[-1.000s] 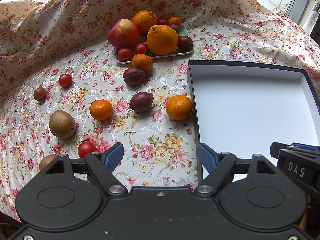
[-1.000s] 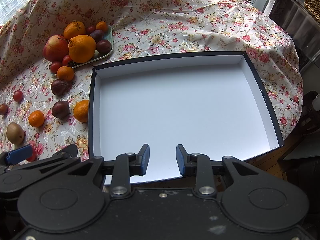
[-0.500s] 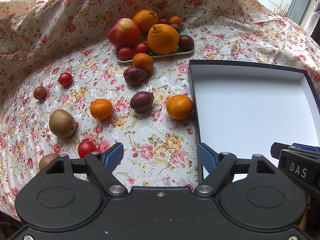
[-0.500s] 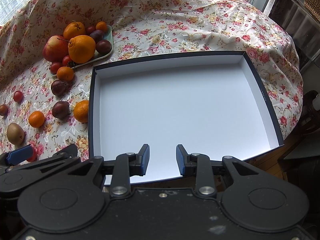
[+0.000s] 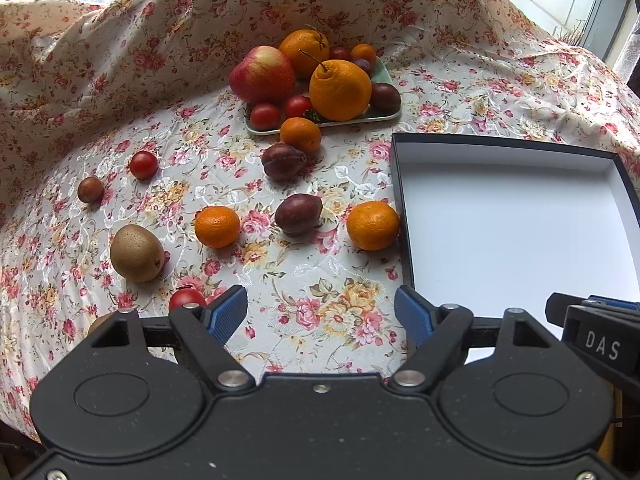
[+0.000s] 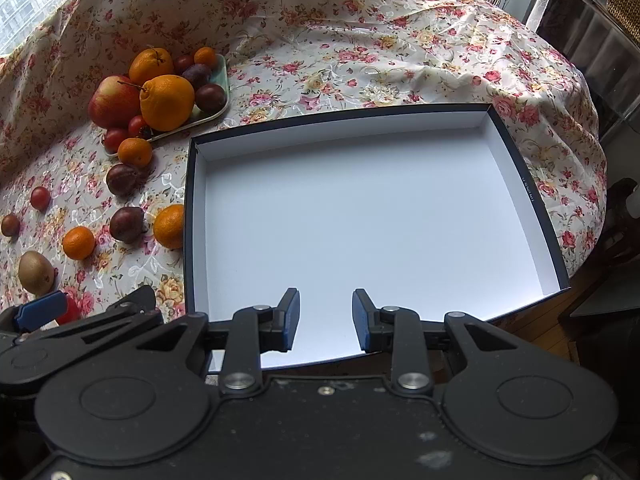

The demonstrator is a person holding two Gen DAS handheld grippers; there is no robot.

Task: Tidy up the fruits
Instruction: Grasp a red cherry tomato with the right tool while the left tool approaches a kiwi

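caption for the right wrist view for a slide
Right gripper open above an empty white box, fruit scattered on the floral cloth.

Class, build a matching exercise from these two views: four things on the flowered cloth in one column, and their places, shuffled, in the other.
Things:
1. apple
2. kiwi
3. mandarin
4. box

Places:
A. right beside the box's left wall
B. on the green tray
C. under the right gripper
D. on the cloth, near the left gripper

Pairs: 1-B, 2-D, 3-A, 4-C
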